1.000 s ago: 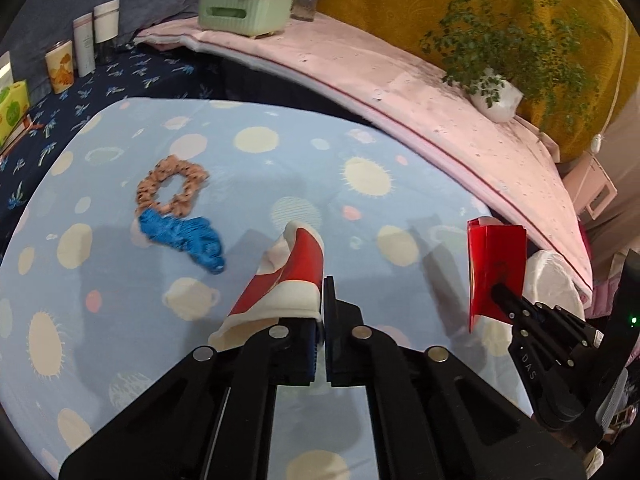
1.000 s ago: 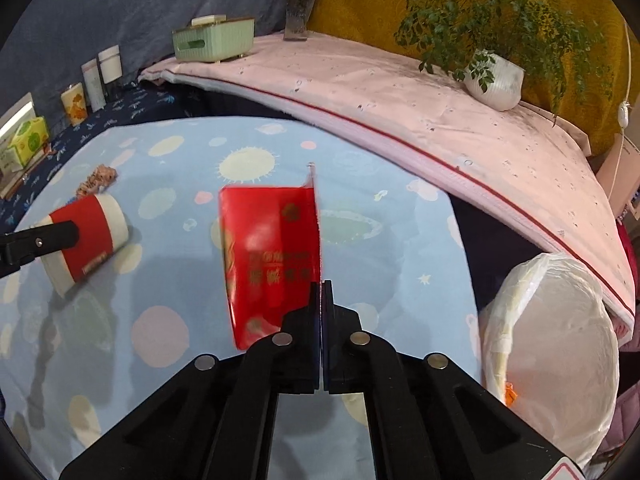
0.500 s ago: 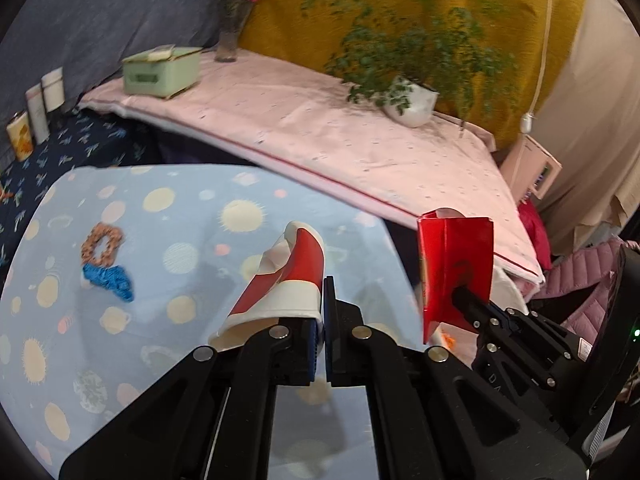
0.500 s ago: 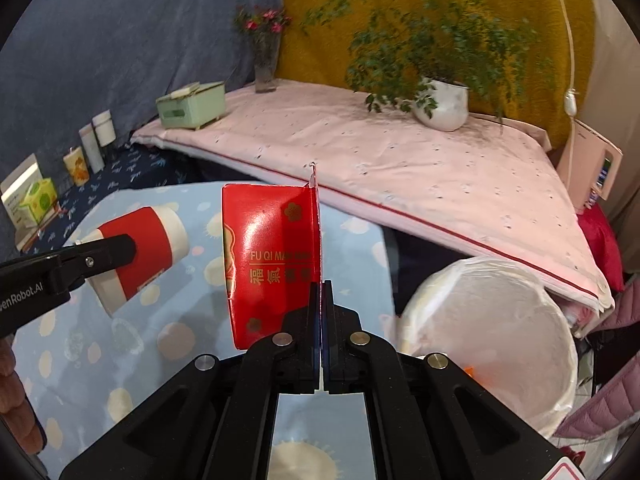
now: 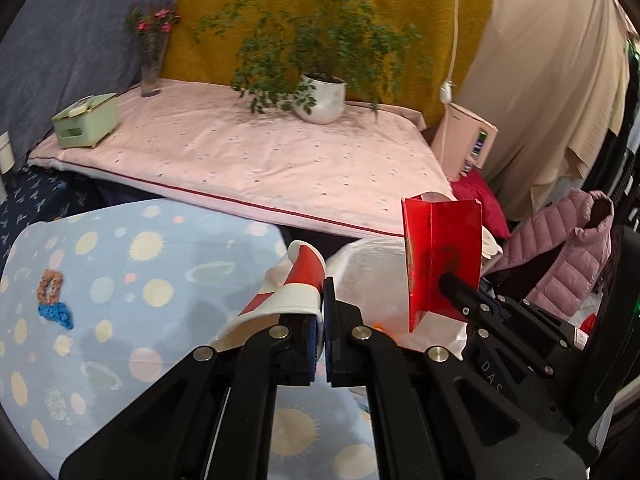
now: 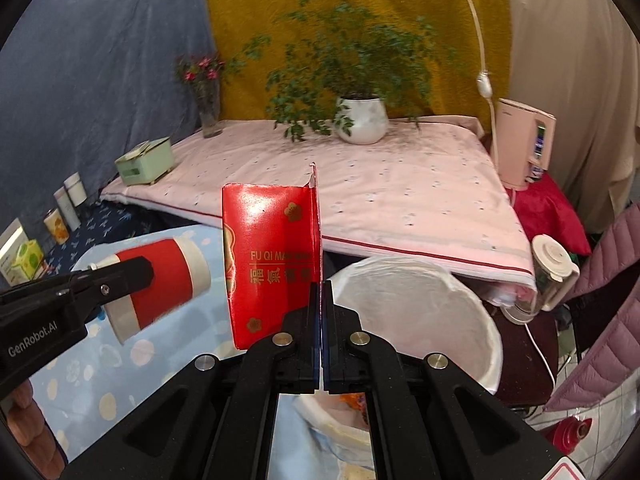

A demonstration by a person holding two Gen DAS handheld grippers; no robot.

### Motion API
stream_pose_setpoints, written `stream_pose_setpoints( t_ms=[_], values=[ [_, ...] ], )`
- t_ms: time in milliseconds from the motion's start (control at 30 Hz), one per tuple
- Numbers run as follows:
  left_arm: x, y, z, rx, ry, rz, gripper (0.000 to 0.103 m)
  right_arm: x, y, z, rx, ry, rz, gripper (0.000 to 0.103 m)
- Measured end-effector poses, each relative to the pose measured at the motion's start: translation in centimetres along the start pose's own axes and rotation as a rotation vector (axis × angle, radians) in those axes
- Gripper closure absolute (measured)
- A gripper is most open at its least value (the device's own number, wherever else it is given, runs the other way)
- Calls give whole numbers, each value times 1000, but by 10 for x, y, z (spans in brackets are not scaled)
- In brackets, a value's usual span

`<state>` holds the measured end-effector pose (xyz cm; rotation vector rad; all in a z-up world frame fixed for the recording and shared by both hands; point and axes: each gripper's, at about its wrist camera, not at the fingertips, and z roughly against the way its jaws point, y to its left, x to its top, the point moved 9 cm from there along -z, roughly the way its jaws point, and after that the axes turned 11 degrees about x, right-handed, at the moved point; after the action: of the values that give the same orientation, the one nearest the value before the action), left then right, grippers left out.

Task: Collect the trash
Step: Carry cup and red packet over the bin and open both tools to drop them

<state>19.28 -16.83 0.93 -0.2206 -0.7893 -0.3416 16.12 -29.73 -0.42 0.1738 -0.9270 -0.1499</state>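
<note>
Below me the tabletop [image 5: 132,312] wears a pale blue cloth with suns and planets; a brown scrunchie [image 5: 50,285] lies on it, touching a blue one [image 5: 57,315]. Behind, the pink-covered bed [image 6: 400,196] carries a green box [image 6: 146,161], a glass flower vase [image 6: 209,110] and a white potted plant [image 6: 362,120].

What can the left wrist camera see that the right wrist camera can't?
Only the left wrist view shows the orange scrunchie and blue scrunchie on the spotted blue cloth.

Only the right wrist view shows the white kettle and gold lettering on the red paper packet.

Both show the red-and-white paper cup, the white-lined bin and the potted plant.
</note>
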Motion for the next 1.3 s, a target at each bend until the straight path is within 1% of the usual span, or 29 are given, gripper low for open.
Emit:
stream_pose_setpoints(
  t_ms=[300, 567, 667, 733, 767, 800, 867, 967, 1100, 1167, 1300],
  values=[
    [-6, -53, -5, -49, 15, -66, 101, -7, -52, 21, -42, -19, -72, 102],
    [-10, -77, -19, -74, 39, -90, 100, -18, -81, 18, -66, -4, -113, 102],
    [-11, -84, -26, -111, 47, -89, 99, -22, -88, 12, -78, 7, -119, 102],
    [-12, -87, -32, -121, 48, -79, 95, -23, -91, 9, -84, 11, -116, 100],
    [-12, -87, -35, -117, 52, -73, 84, -23, -93, 6, -88, 12, -117, 100],
    [-11, -85, -38, -108, 55, -63, 64, -23, -95, 3, -93, 8, -119, 99],
    [-10, -78, -42, -71, 42, -37, 48, -24, -99, 0, -108, 9, -124, 91],
    [-9, -71, -44, -49, 34, -35, 48, -25, -104, -2, -110, 4, -139, 86],
    [-8, -60, -46, -13, 28, -27, 48, -26, -106, -3, -107, 3, -149, 83],
    [-8, -54, -46, 7, 26, -21, 47, -26, -103, -3, -105, 4, -144, 77],
    [-10, -45, -43, 32, 19, -20, 47, -22, -92, -1, -101, -5, -122, 71]
  ],
)
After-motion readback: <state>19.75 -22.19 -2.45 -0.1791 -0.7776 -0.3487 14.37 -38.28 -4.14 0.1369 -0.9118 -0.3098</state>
